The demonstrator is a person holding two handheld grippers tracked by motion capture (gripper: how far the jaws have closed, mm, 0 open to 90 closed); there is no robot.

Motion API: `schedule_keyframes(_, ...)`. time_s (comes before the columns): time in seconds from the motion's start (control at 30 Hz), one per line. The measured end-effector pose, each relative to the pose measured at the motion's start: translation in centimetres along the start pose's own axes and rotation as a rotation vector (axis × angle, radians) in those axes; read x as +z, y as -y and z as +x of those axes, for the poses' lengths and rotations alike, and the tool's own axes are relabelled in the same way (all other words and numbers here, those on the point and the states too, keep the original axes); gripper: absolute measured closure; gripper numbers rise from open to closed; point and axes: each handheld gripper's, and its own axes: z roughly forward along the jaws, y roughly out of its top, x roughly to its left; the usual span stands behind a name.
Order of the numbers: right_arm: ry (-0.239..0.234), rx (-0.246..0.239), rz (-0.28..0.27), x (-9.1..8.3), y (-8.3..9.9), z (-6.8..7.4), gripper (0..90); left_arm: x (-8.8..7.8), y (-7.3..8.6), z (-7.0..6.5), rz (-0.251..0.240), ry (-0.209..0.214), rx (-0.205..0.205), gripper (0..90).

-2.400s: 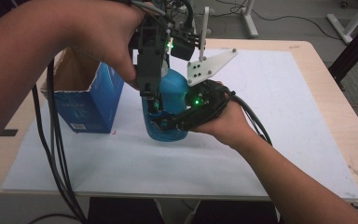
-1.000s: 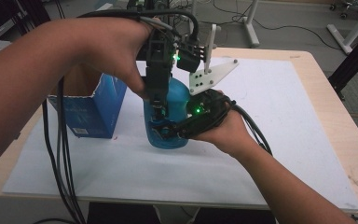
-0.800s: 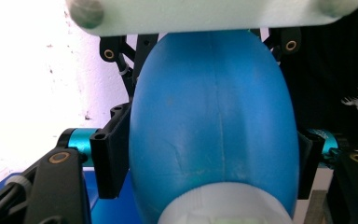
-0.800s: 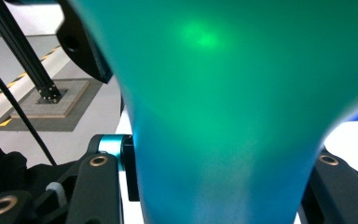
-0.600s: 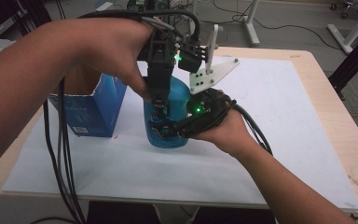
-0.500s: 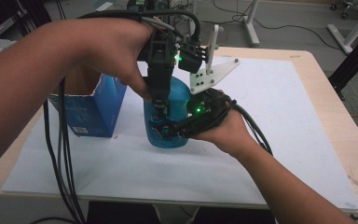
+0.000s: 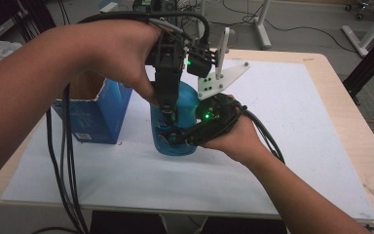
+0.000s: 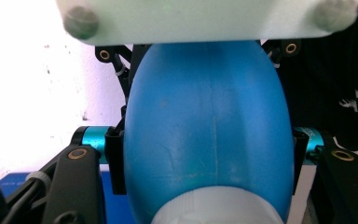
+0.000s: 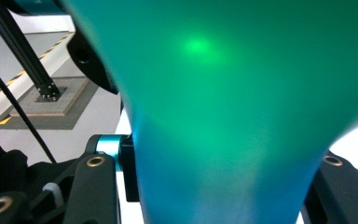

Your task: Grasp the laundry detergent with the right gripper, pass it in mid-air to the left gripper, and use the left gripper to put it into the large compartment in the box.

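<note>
A blue plastic bottle point(image 7: 185, 100) with a white cap stands upright on the white sheet point(image 7: 297, 122). My left gripper point(image 7: 168, 114) reaches down from above and is shut on the bottle's sides. In the left gripper view the bottle point(image 8: 209, 130) sits between the pads of my left gripper point(image 8: 207, 158). My right gripper point(image 7: 168, 139) comes in level from the right. It grips the bottle's lower body. Its jaws have just eased open a little, with the bottle point(image 9: 242, 116) still pressed between them at my right gripper point(image 9: 223, 177).
An open blue carton point(image 7: 95, 117) stands left of the bottle. Black cables point(image 7: 65, 161) hang from the left hand over the table's front edge. A white three-cornered plate point(image 7: 219, 73) sticks up behind the bottle. The wooden table point(image 7: 355, 126) borders the sheet.
Since the oldest frame the left hand has settled slightly lower over the bottle. Over the last second both hands and the bottle stay put.
</note>
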Motion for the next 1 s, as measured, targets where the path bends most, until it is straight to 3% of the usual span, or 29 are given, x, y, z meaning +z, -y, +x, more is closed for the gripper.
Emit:
schedule_keyframes(0.13,0.010,-0.002,-0.009,-0.4,0.0,0.1,40.2,0.0,0.1,0.2,0.006,-0.001,-0.007,38.8)
schedule_keyframes(0.33,0.044,0.028,0.021,-1.9,-0.2,0.4,23.0,-0.4,0.6,0.4,0.016,-0.012,-0.024,38.7)
schedule_keyframes(0.37,0.043,0.046,0.030,-2.3,-0.2,0.4,22.4,-0.5,0.8,0.5,0.014,-0.013,-0.030,38.7)
schedule_keyframes(0.5,0.069,0.041,0.051,-4.4,-0.3,0.6,20.7,-1.1,1.3,0.7,0.013,-0.012,-0.048,38.7)
schedule_keyframes(0.6,0.094,0.045,0.068,-5.6,-0.4,0.6,13.8,-1.5,1.5,0.8,0.014,-0.016,-0.060,38.7)
schedule_keyframes(0.83,0.110,0.001,0.151,-7.9,-1.0,1.0,12.1,-2.3,2.0,1.2,0.025,-0.010,-0.092,38.7)
schedule_keyframes(0.9,0.123,-0.011,0.184,-8.4,-1.5,1.1,3.7,-2.6,2.1,1.3,0.029,-0.008,-0.110,38.6)
schedule_keyframes(1.0,0.147,-0.022,0.217,-8.9,-1.9,1.1,1.9,-3.0,2.4,1.5,0.034,-0.006,-0.131,38.6)
